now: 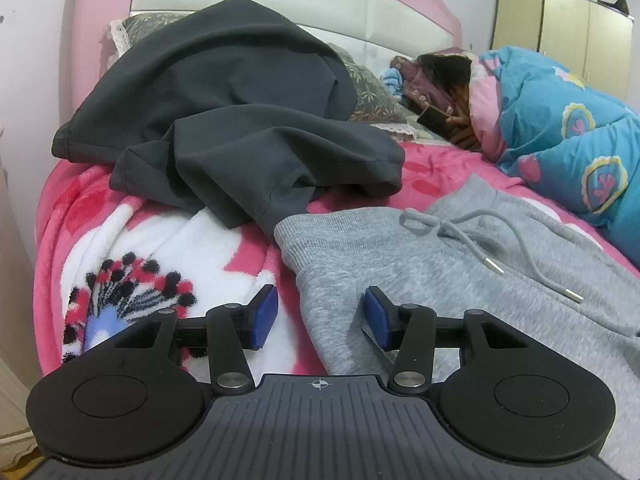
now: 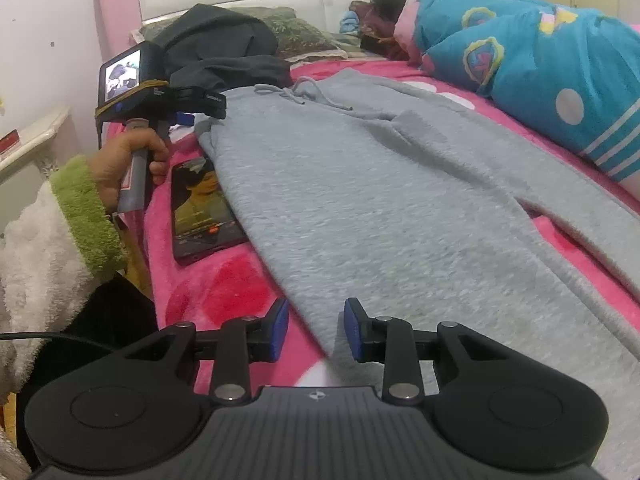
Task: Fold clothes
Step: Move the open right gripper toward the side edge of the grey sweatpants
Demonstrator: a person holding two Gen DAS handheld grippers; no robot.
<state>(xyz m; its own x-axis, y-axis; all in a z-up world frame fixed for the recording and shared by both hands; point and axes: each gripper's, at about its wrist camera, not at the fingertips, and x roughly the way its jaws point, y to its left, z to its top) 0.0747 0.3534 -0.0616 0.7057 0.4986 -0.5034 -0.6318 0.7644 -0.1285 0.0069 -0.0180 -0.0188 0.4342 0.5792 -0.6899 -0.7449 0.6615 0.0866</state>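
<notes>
At the bottom of the left wrist view, our left gripper (image 1: 320, 318) has its jaws spread, the near edge of the grey sweatpants (image 1: 460, 280) lying between the blue pads without being pinched. In the right wrist view our right gripper (image 2: 316, 330) is likewise spread, straddling the pants' lower left edge, pads clear of the cloth.

We judge the folding barely begun: the sweatpants (image 2: 380, 184) lie flat and full length across the middle of the pink blanket (image 2: 216, 284), waistband and drawstring (image 1: 480, 236) toward the upper part of the frame, with no fold in them yet. A dark garment (image 1: 224, 120) sits crumpled in the upper left, also unfolded.

A phone (image 2: 200, 212) lies on the blanket touching the pants' left edge. Someone lies under the blue quilt (image 1: 568, 128) at upper right, largely covered. The pants' leg ends run off the frame below our grippers, so we cannot see the cuffs. Whether more clothes wait under the dark pile, we cannot tell.
</notes>
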